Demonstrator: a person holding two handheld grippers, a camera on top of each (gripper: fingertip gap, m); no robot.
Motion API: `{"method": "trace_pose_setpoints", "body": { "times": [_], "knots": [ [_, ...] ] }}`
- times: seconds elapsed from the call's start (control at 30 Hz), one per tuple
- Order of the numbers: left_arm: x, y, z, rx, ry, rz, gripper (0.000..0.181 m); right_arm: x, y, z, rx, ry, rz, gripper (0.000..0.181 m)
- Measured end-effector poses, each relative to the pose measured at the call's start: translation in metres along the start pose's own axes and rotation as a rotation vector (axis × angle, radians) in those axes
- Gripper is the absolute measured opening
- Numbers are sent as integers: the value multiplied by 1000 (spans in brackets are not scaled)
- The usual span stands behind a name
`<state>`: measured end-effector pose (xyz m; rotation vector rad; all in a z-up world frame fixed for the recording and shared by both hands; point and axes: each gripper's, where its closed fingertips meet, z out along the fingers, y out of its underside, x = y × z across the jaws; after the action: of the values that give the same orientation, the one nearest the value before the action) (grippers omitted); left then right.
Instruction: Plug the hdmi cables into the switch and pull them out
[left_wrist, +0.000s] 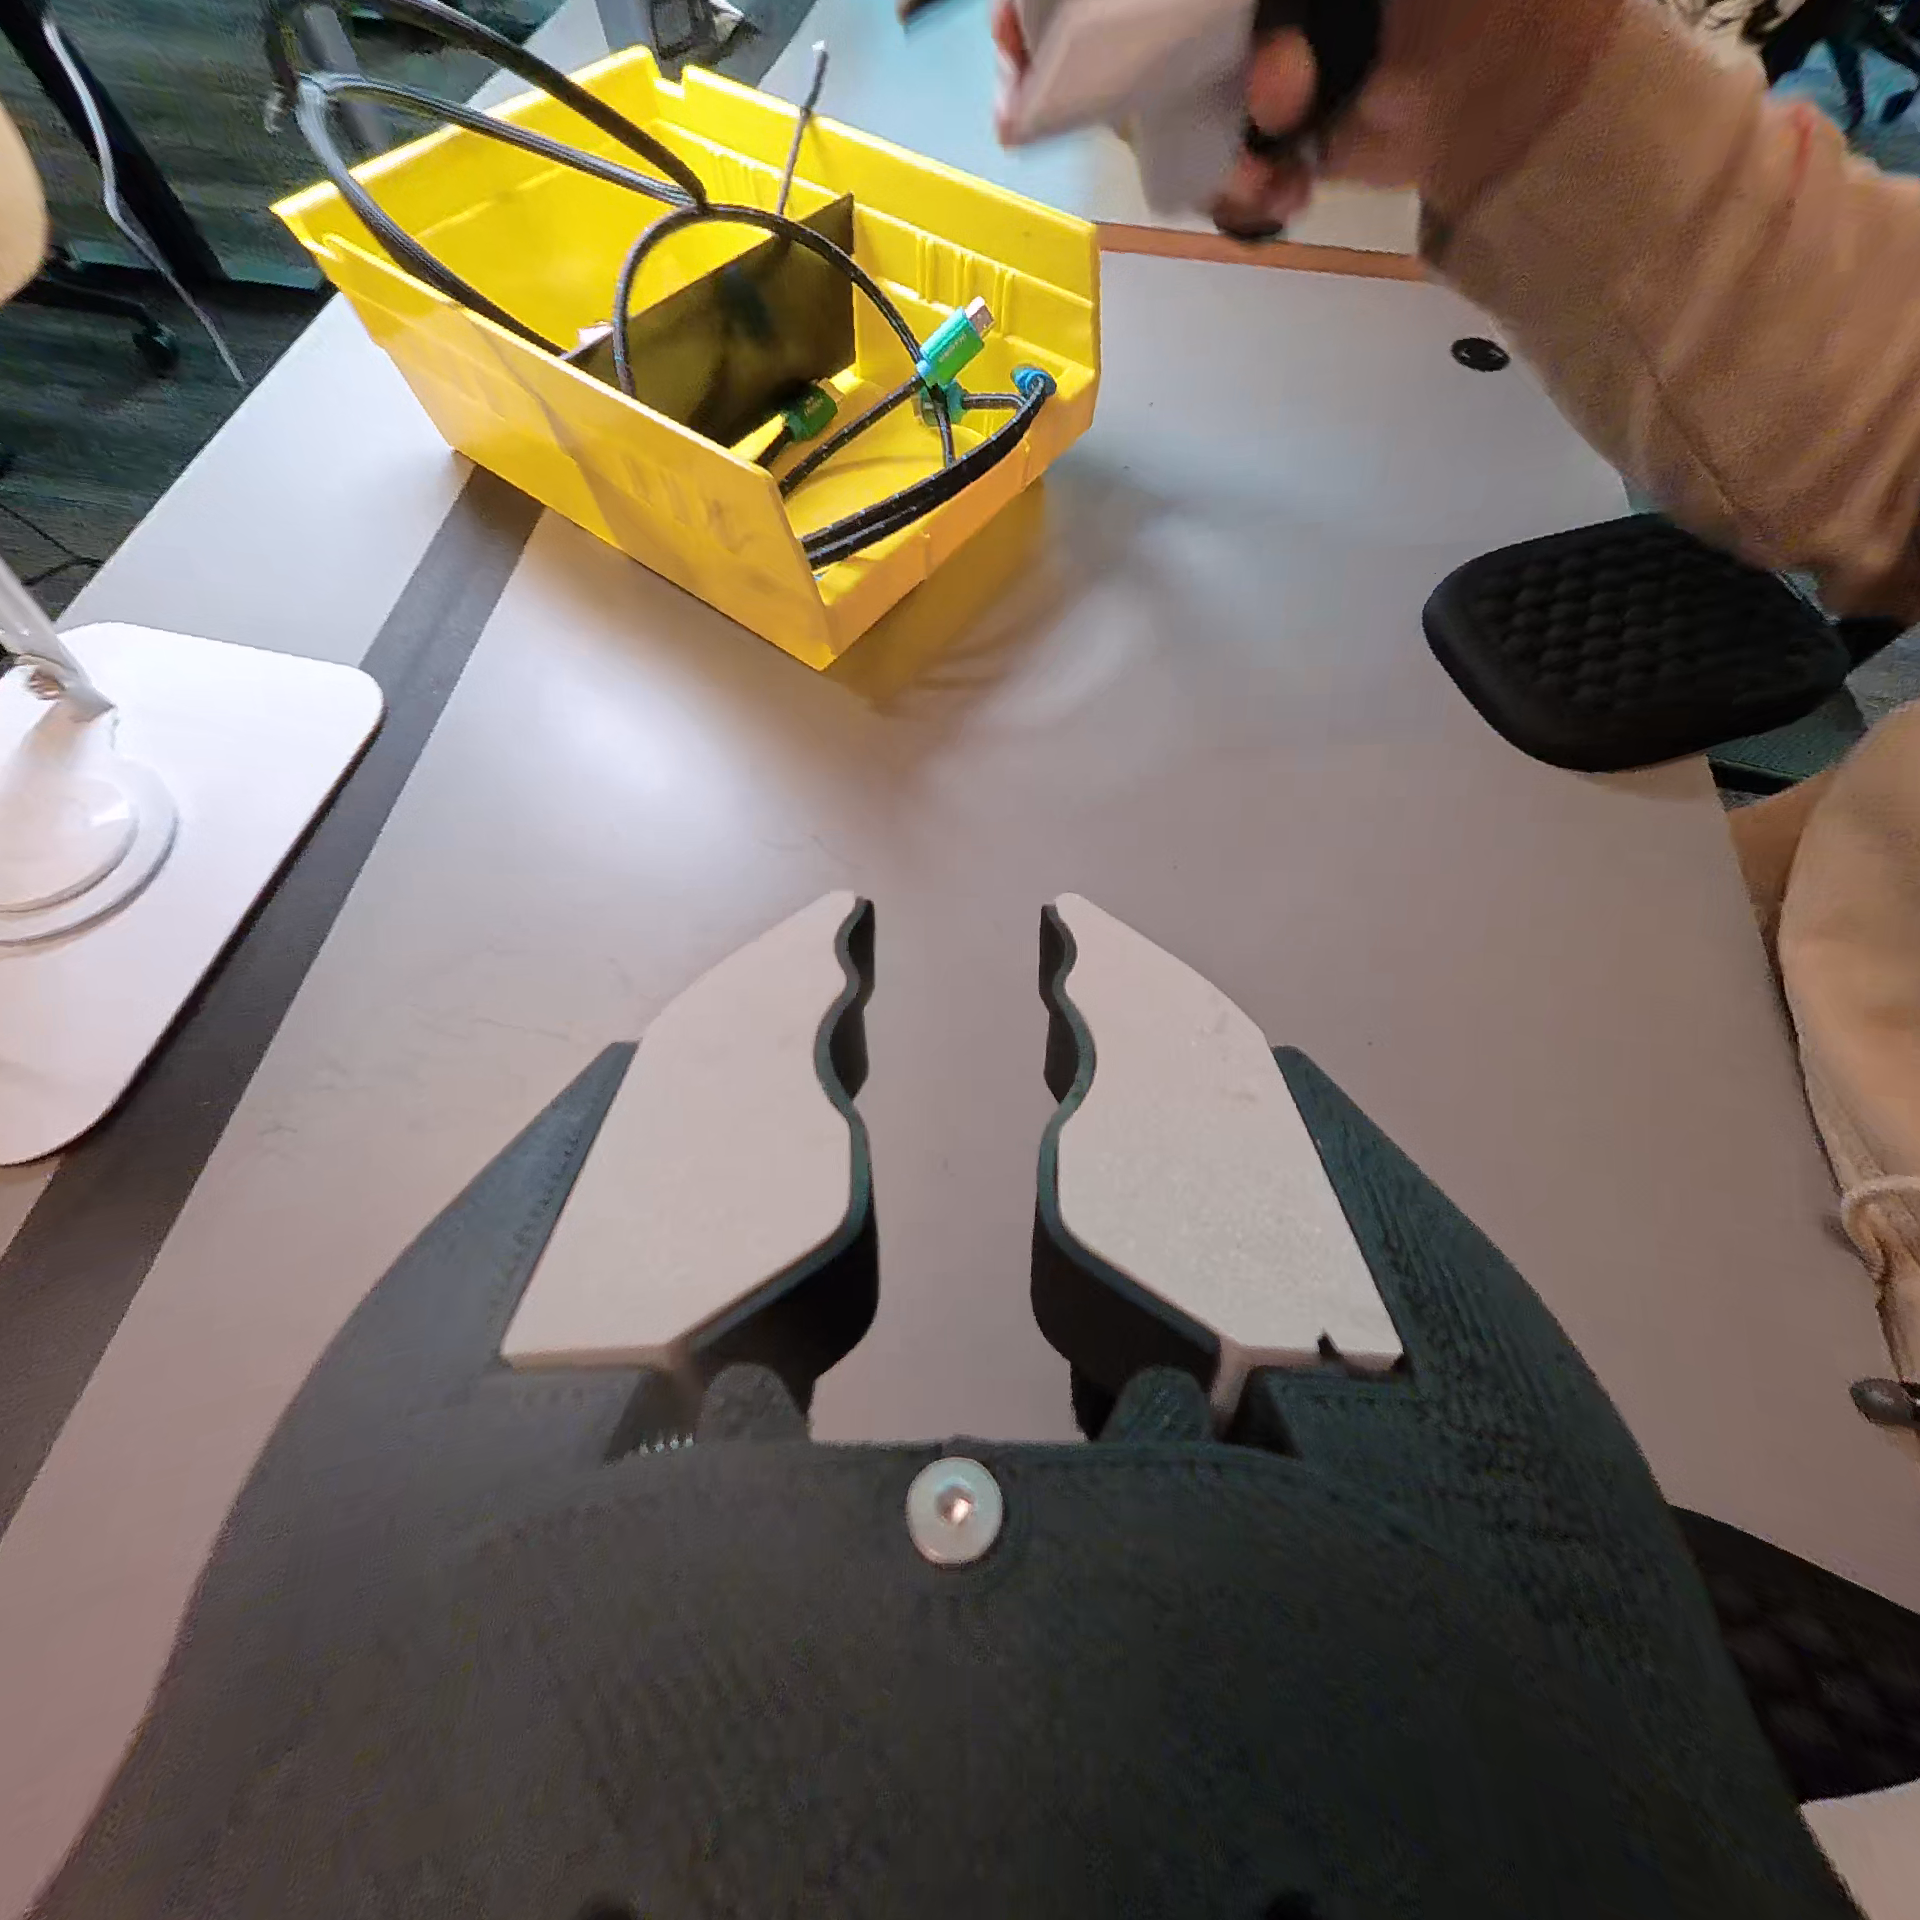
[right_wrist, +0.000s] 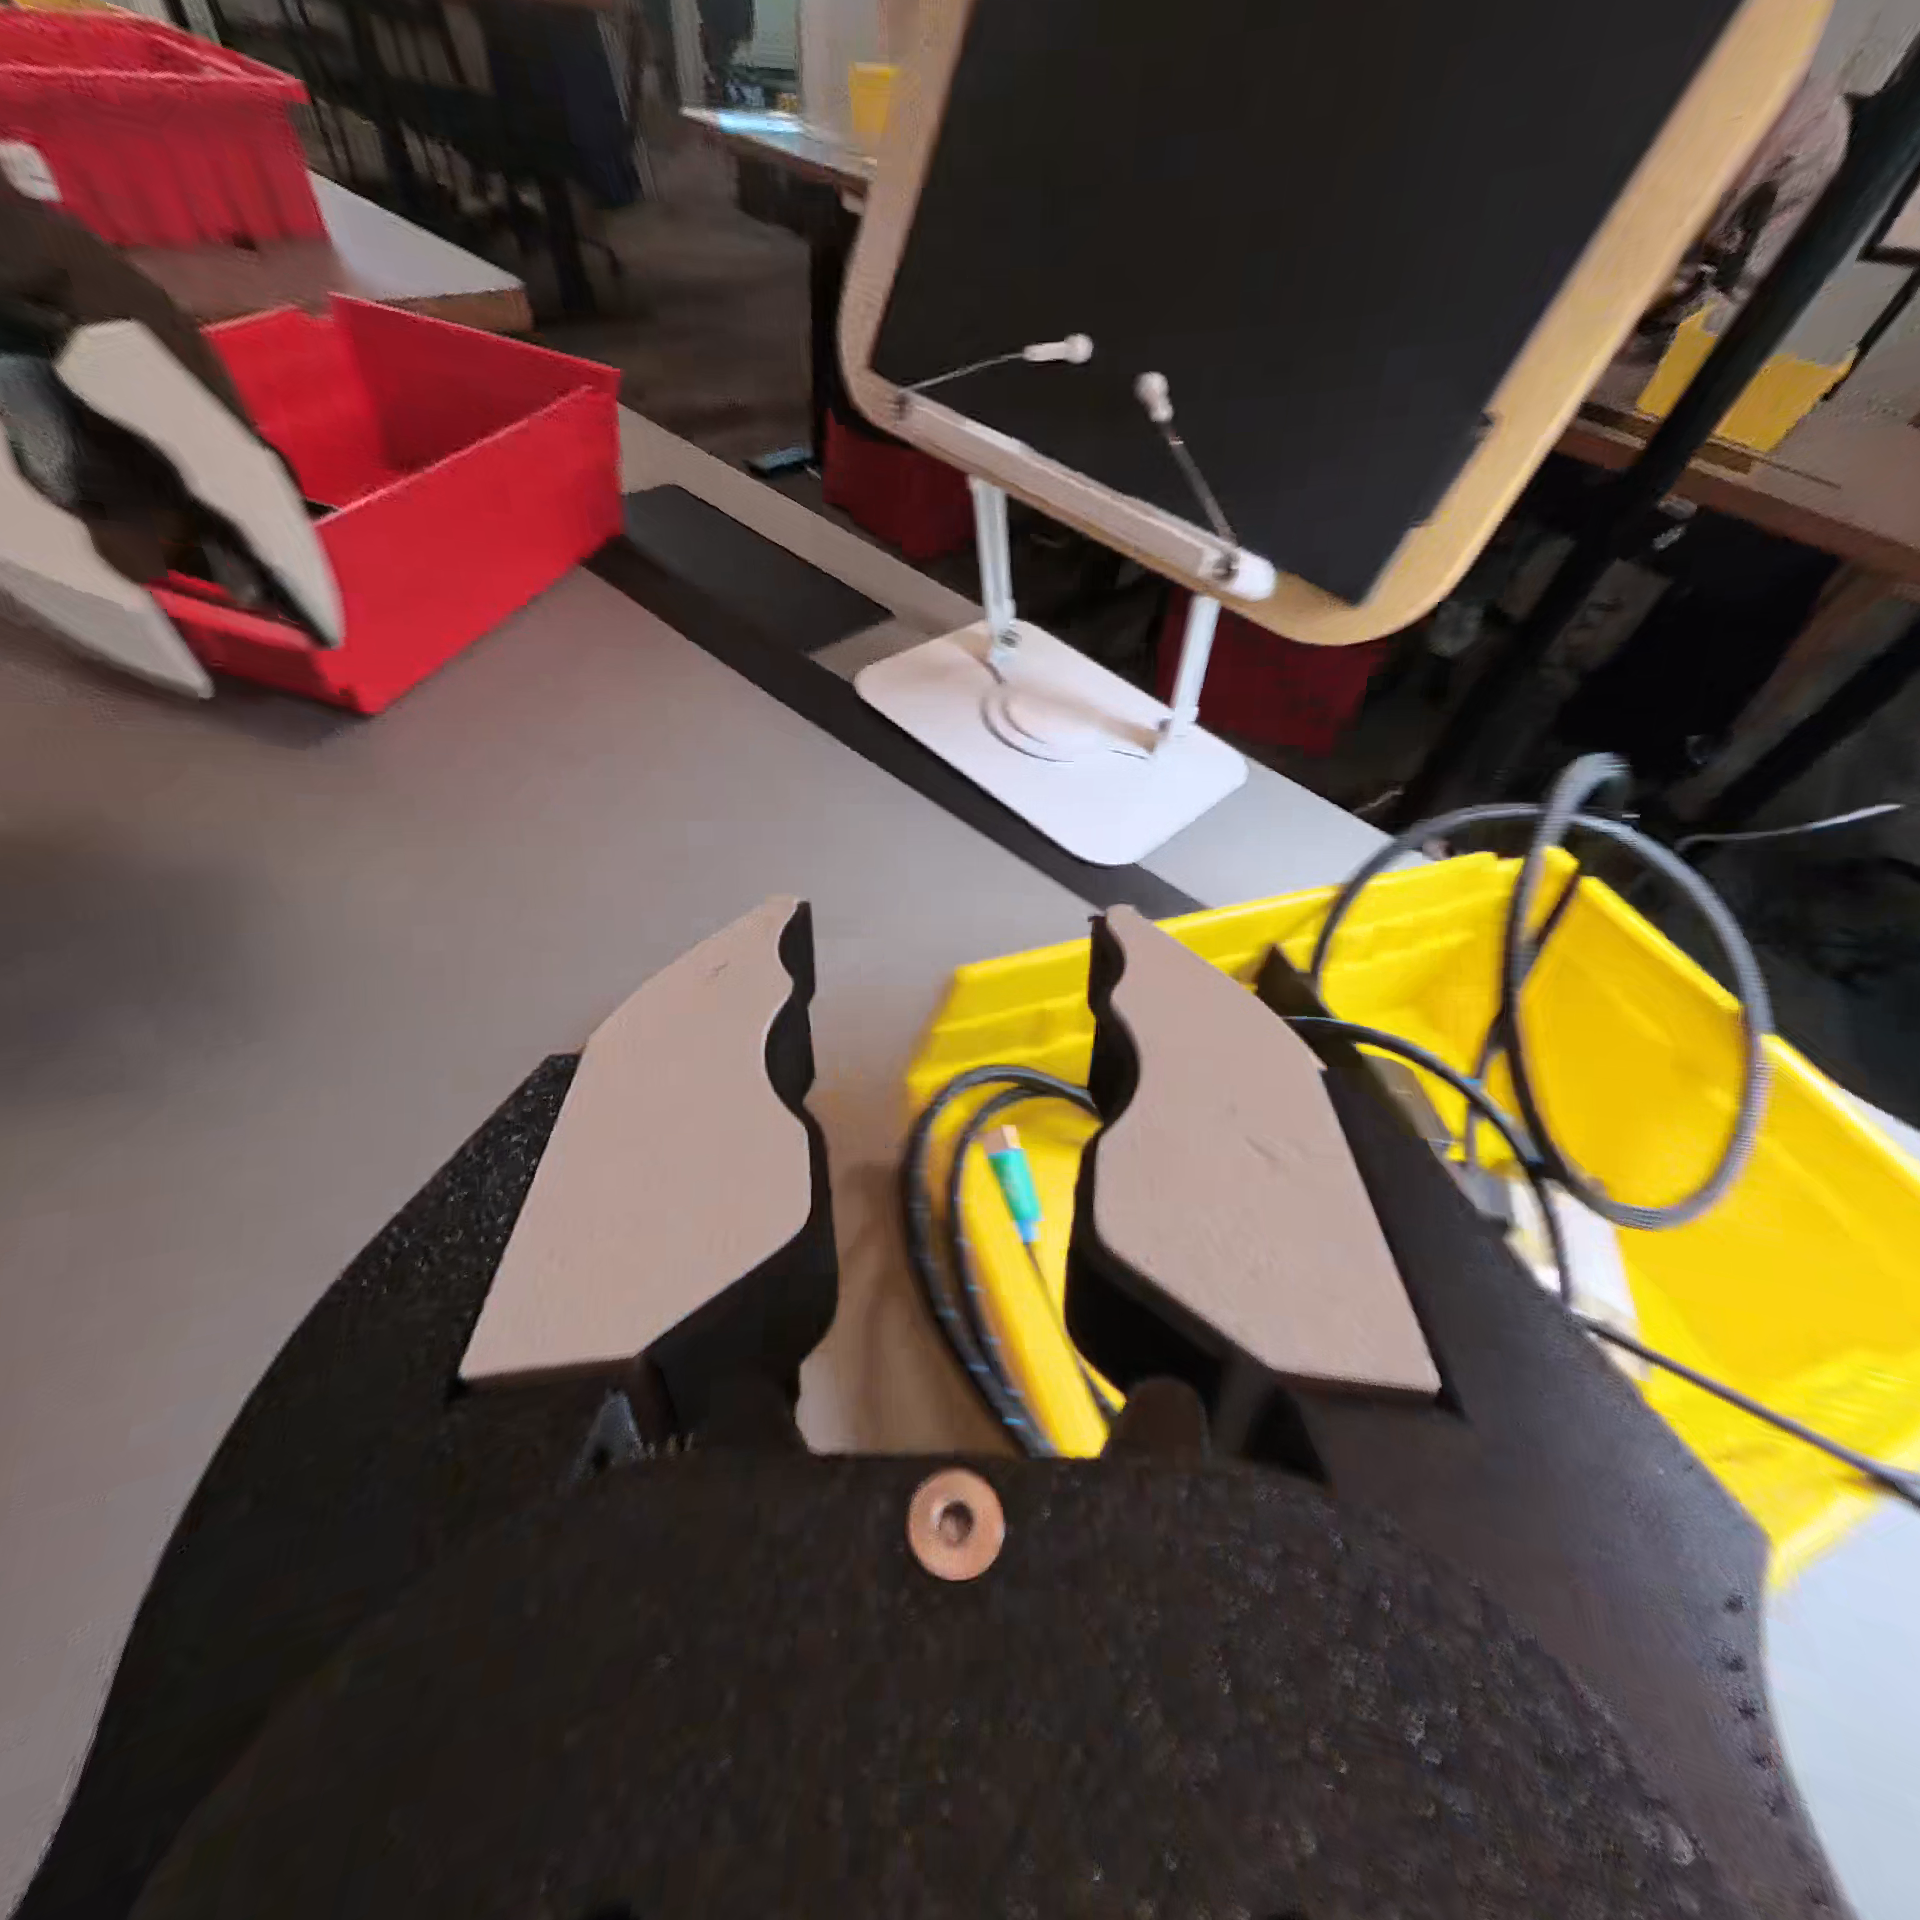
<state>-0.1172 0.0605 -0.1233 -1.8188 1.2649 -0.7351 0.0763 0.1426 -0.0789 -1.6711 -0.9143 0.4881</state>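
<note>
A yellow bin stands on the grey table and holds black braided HDMI cables with green plugs and a black divider plate. My left gripper is open and empty, low over the bare table well short of the bin. In the right wrist view my right gripper is open and empty, hovering over the near corner of the yellow bin; a coiled cable with a green plug lies below the gap. The left gripper shows at far left. I cannot pick out the switch.
A white stand base sits at the left; in the right wrist view it carries a black board with a wooden rim. A red bin stands at far left. A black chair armrest and a person's sleeve are at right. About 20 cm separates my left fingertips from my right.
</note>
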Motion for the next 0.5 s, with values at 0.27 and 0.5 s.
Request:
{"method": "trace_pose_setpoints", "body": {
  "times": [0.27, 0.5],
  "knots": [
    [-19, -15, -36, 48, -193, -8, 42, -90, 94, 57, -230, -73, -97, 51],
    [-21, -14, -85, -26, -393, 27, 44, -31, 132, 47, -477, 238, -332, 53]
  ]
}}
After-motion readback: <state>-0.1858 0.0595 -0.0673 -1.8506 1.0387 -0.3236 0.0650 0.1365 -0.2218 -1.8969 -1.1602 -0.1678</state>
